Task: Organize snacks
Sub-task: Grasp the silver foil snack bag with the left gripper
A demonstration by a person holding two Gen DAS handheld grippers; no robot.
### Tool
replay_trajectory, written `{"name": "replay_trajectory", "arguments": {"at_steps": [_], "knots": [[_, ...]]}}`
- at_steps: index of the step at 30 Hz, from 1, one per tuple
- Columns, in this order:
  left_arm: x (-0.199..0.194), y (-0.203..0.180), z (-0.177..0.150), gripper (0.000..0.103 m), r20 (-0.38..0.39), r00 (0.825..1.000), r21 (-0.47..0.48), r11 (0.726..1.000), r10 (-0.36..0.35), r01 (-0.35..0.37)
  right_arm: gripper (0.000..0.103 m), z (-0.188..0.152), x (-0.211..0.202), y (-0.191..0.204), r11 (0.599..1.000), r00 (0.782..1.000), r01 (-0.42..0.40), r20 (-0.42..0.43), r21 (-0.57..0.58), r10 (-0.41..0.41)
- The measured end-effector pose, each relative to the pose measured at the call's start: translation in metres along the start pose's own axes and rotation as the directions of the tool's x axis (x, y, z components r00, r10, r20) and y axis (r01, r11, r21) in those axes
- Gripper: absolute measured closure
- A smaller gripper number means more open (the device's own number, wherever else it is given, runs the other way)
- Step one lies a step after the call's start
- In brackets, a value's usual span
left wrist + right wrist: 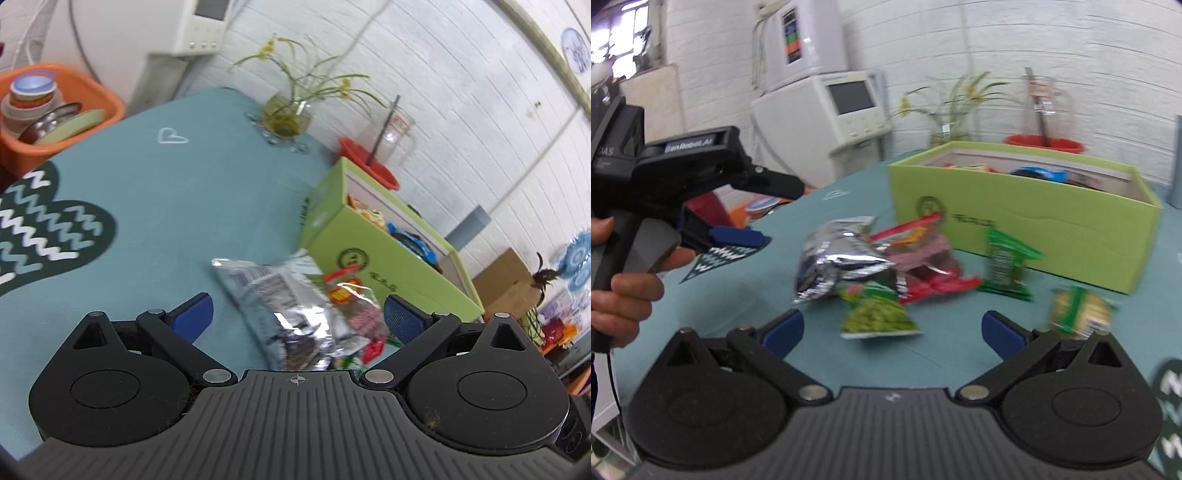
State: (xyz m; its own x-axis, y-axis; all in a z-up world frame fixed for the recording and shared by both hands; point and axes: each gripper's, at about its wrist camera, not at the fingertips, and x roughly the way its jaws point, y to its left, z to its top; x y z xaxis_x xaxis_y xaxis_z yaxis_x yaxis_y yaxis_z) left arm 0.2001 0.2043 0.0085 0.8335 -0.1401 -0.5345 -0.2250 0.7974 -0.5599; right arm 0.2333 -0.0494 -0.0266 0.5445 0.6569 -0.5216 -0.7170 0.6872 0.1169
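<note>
A pile of snack packets lies on the teal tablecloth in front of a green box [1052, 221] that holds several snacks. In the right wrist view I see a silver packet [838, 262], a red packet [923, 254], a green pea packet [879, 317], a dark green packet [1004, 266] and a round green packet [1078, 314]. My right gripper [892, 328] is open, just short of the pea packet. My left gripper [297, 314] is open above the silver packet [280, 295], beside the box [369, 243]. It also shows at the left of the right wrist view [738, 210].
An orange bin of dishes [55, 110] stands at the table's far left. A glass vase with yellow flowers [288, 114], a red bowl [369, 166] and a glass pitcher [395, 136] stand by the white brick wall. White appliances [827, 92] stand behind the table.
</note>
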Motion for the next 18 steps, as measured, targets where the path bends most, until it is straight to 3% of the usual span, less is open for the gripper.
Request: {"name": "replay_trajectory", "arguments": {"at_steps": [2, 4, 8, 10, 16, 18], "knots": [[0.001, 0.008, -0.001, 0.017, -0.019, 1.000, -0.006, 1.000, -0.008, 0.008, 0.001, 0.007, 0.021, 0.009, 1.000, 0.999, -0.014, -0.031, -0.025, 0.013], [0.003, 0.016, -0.001, 0.017, -0.037, 0.999, -0.024, 0.999, -0.030, 0.029, 0.001, 0.012, 0.034, 0.018, 0.999, 0.998, 0.027, -0.052, -0.048, -0.029], [0.017, 0.029, 0.003, 0.017, -0.074, 0.994, -0.091, 0.993, -0.082, 0.076, 0.001, 0.025, 0.023, 0.040, 0.990, 1.000, 0.022, 0.023, -0.139, -0.019], [0.028, 0.030, 0.005, 0.018, -0.098, 0.989, -0.110, 0.988, -0.115, 0.104, 0.001, 0.034, 0.030, 0.046, 0.982, 1.000, 0.020, 0.020, -0.185, -0.017], [0.051, 0.016, 0.010, 0.020, -0.150, 0.978, -0.065, 0.989, -0.145, 0.136, 0.001, 0.042, 0.084, 0.047, 0.975, 0.997, -0.033, -0.077, -0.219, 0.016], [0.057, 0.013, 0.014, 0.024, -0.164, 0.977, -0.042, 0.990, -0.139, 0.134, 0.001, 0.043, 0.091, 0.052, 0.975, 0.995, -0.052, -0.089, -0.218, 0.034]]}}
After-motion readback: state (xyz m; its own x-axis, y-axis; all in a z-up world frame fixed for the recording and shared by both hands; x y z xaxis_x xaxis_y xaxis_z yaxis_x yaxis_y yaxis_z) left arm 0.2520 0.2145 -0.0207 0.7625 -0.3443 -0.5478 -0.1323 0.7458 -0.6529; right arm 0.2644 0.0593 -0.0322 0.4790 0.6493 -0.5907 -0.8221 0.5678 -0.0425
